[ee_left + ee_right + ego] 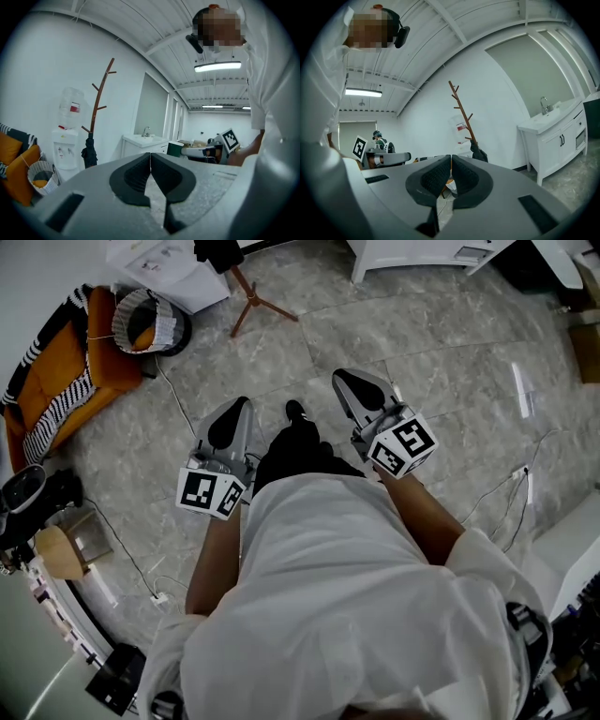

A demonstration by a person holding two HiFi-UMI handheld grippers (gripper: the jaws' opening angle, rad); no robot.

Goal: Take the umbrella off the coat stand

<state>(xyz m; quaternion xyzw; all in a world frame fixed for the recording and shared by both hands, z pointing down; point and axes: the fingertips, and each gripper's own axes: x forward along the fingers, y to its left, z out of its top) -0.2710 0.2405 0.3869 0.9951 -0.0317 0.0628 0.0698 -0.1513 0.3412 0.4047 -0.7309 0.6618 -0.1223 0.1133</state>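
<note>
Umbrella (pixel 217 253) partly beyond head view's edge

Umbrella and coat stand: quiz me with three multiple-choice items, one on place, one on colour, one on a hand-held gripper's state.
1. Where is the umbrella?
A. hanging on the coat stand
B. lying on the floor
C. on a chair

2. What colour is the coat stand?
A. white
B. brown
C. blue

3. How is the left hand-held gripper?
A. shut on the umbrella
B. open
C. shut and empty

Answers: 1 A, it hangs folded from a low branch; 2 B, trunk and branches are brown; 3 C, the pads meet with nothing between them.
</note>
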